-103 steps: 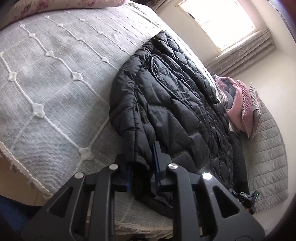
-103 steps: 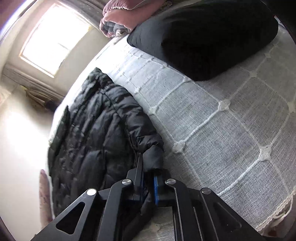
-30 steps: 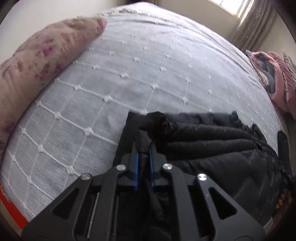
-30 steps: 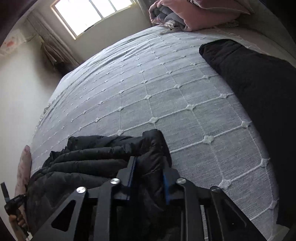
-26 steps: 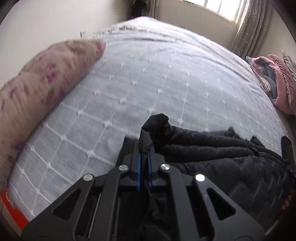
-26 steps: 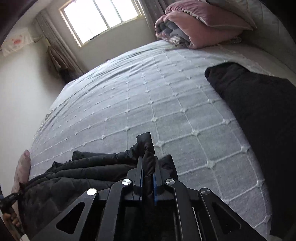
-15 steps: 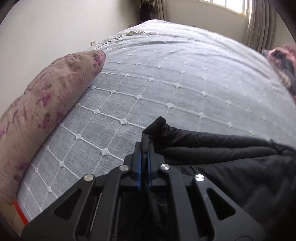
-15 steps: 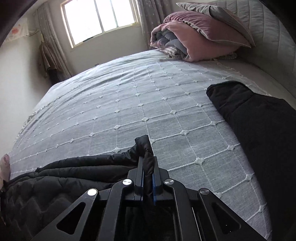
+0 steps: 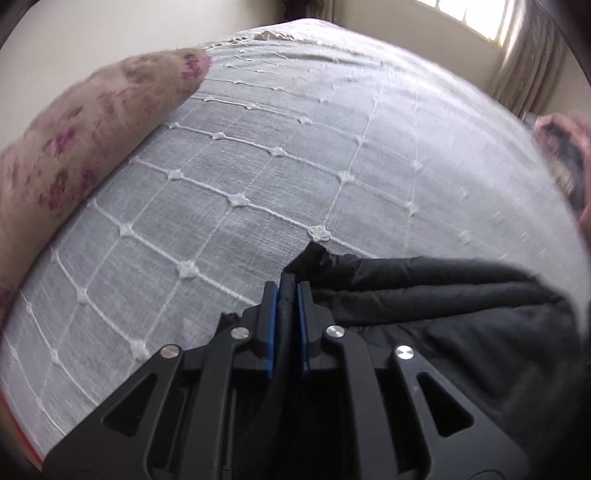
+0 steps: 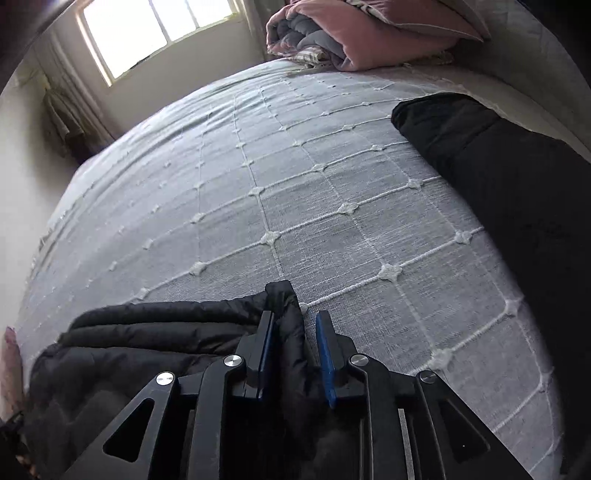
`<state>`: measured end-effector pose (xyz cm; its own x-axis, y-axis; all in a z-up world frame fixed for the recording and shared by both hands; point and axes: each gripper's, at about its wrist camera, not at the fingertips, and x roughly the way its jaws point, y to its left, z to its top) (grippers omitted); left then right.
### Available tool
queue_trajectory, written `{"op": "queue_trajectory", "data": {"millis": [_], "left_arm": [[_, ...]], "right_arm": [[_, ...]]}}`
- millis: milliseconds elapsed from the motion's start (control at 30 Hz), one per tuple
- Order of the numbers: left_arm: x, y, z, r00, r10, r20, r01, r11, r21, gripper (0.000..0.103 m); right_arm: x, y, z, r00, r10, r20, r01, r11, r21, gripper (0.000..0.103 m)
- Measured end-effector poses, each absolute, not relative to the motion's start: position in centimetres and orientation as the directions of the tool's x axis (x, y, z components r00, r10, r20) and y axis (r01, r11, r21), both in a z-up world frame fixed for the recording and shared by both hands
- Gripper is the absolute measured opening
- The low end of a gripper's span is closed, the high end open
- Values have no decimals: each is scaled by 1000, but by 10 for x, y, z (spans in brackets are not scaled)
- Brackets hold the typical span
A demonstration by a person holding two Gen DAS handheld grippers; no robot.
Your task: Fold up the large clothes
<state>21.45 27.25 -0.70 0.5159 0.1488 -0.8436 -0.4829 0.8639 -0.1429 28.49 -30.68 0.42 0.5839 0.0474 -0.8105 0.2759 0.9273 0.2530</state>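
Observation:
A black quilted jacket [image 9: 443,295] lies folded over on the grey-white bedspread [image 9: 295,147]. In the left wrist view my left gripper [image 9: 285,286] has one corner of the jacket's folded edge between its blue pads; its jaws are opening, and the fabric still fills the narrow gap. In the right wrist view the other corner of the jacket [image 10: 147,332] stands between the pads of my right gripper [image 10: 295,315]. Those jaws are opening too, and a gap shows between the cloth and the right-hand pad. Both grippers point down at the bed.
A floral pillow [image 9: 74,129] lies along the left of the bed. A black cushion [image 10: 517,184] lies on the right side. A folded pink blanket [image 10: 369,33] sits at the far end, by the window [image 10: 155,33]. Open bedspread [image 10: 258,166] stretches ahead of both grippers.
Both grippers carried the jacket's edge forward over the bed and slightly lower. The right jaws, pinched tight before, have parted from the cloth; the left jaws have widened a little.

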Motion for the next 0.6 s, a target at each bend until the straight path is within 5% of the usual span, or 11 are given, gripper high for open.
{"op": "queue_trajectory", "data": {"millis": [67,100,133,200,333,400,600], "left_arm": [[192,289,12,550,113,-827,-512,829,-227,18],[178,294,25,556,122,-822,-528,815,-237,18],[169,295,34,564,130,-816,-531,813,-238,18],[145,285,61,603,124,-788,-493,834,-246,20],[114,229,95,677,35,-735,-358,888,-288,33],[109,186,100,689,-21,-724,-271,920,-285,55],[122,83,73,594,-102,-798,-162,956,-243,56]], "right_arm": [[265,-313,29,632,98,-769,271,902,337,31],[255,-314,42,652,109,-750,266,894,361,42],[246,-312,53,671,112,-733,261,890,375,64],[215,-300,77,724,116,-680,222,894,388,81],[191,-247,89,702,205,-682,66,935,349,81],[175,-214,85,666,239,-707,5,946,324,81],[145,-137,63,621,246,-745,-160,969,186,81]]}}
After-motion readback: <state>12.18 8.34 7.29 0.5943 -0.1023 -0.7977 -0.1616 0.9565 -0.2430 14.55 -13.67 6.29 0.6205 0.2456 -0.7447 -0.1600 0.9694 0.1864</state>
